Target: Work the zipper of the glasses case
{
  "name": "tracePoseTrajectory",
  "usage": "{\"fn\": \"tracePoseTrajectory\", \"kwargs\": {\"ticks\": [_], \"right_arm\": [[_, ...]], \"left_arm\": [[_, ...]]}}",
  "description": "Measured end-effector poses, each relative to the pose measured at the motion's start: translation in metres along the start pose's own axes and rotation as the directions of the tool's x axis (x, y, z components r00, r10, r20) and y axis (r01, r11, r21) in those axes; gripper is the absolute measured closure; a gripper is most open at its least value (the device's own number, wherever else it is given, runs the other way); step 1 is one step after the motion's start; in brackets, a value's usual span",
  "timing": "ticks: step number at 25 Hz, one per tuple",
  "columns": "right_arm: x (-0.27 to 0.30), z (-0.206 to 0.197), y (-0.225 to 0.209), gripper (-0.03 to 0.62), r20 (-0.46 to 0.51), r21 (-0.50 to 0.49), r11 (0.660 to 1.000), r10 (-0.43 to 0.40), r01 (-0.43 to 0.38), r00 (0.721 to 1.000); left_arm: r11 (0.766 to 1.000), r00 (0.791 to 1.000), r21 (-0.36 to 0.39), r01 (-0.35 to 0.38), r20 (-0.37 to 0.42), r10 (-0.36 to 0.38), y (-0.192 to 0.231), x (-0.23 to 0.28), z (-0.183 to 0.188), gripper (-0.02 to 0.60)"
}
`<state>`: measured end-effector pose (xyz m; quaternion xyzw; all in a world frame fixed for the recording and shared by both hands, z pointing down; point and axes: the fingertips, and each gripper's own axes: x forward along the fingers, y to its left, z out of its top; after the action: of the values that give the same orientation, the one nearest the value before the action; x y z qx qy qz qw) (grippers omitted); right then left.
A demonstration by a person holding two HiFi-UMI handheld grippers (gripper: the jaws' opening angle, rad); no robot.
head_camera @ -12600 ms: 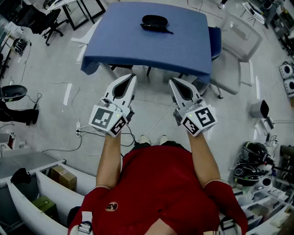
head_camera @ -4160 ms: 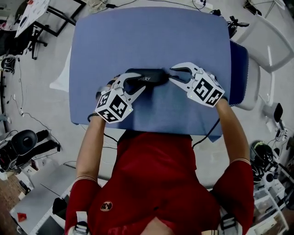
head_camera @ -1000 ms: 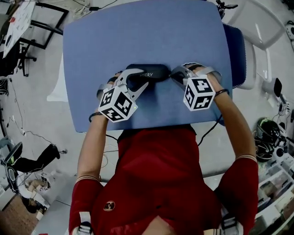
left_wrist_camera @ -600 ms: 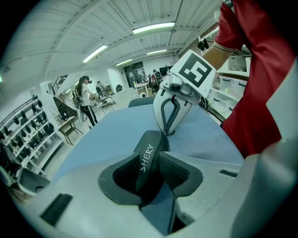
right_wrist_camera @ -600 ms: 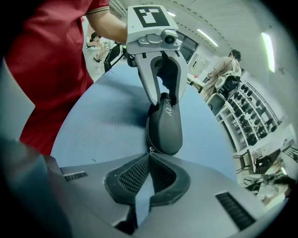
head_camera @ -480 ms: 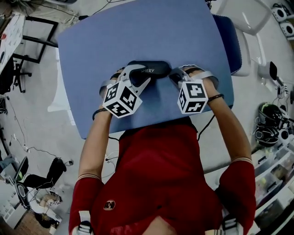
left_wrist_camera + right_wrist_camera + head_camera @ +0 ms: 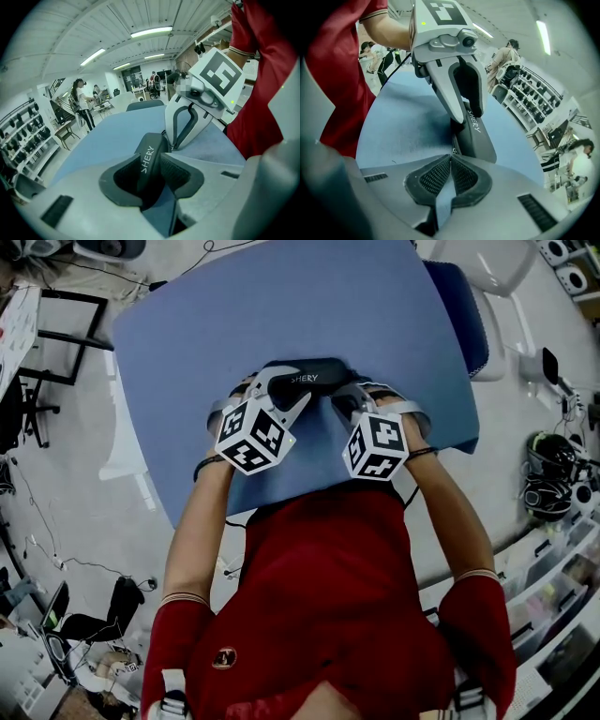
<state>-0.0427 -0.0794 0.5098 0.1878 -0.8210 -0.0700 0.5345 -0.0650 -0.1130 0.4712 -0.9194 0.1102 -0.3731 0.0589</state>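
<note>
A black glasses case (image 7: 323, 371) marked SHERY lies on the blue table (image 7: 281, 306). My left gripper (image 7: 295, 386) is shut on the case's left end; in the left gripper view the case (image 7: 152, 140) sits pinched between the pads (image 7: 123, 180). My right gripper (image 7: 339, 401) is at the case's near edge with its jaws shut. In the right gripper view its tips (image 7: 451, 158) meet on the small zipper pull (image 7: 453, 151) at the seam of the case (image 7: 480, 138). The left gripper (image 7: 466, 115) straddles the case beyond. The right gripper (image 7: 171, 147) shows in the left gripper view too.
The table's near edge (image 7: 309, 498) runs close to the person's red shirt. A white chair (image 7: 487, 263) and a dark blue seat (image 7: 464, 310) stand at the table's right. Several people and shelves (image 7: 534, 79) are in the room behind.
My right gripper has slid left along the near side of the case and rolled, staying shut. The left gripper keeps its hold on the case in the same place.
</note>
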Motion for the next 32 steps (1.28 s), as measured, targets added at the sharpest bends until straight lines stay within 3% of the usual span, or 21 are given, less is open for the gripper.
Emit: {"fn": "tracePoseTrajectory", "kwargs": {"ticks": [8, 18, 24, 32], "right_arm": [[0.008, 0.019, 0.007, 0.589, 0.038, 0.116, 0.992, -0.048, 0.043, 0.998], [0.009, 0.028, 0.014, 0.591, 0.09, 0.178, 0.983, -0.066, 0.05, 0.994], [0.001, 0.022, 0.018, 0.592, 0.125, 0.107, 0.994, 0.002, -0.015, 0.992], [-0.017, -0.008, 0.037, 0.592, 0.135, -0.084, 0.989, 0.132, -0.121, 0.982]], "left_arm": [[1.0, 1.0, 0.007, 0.017, 0.0, -0.017, -0.003, 0.002, 0.002, 0.466], [1.0, 1.0, 0.008, 0.026, -0.017, -0.026, -0.011, 0.006, 0.009, 0.466], [0.996, 0.996, 0.016, 0.084, -0.029, -0.084, -0.02, 0.001, 0.011, 0.466], [0.986, 0.989, 0.078, 0.144, -0.048, -0.141, -0.051, 0.001, 0.024, 0.451]]}}
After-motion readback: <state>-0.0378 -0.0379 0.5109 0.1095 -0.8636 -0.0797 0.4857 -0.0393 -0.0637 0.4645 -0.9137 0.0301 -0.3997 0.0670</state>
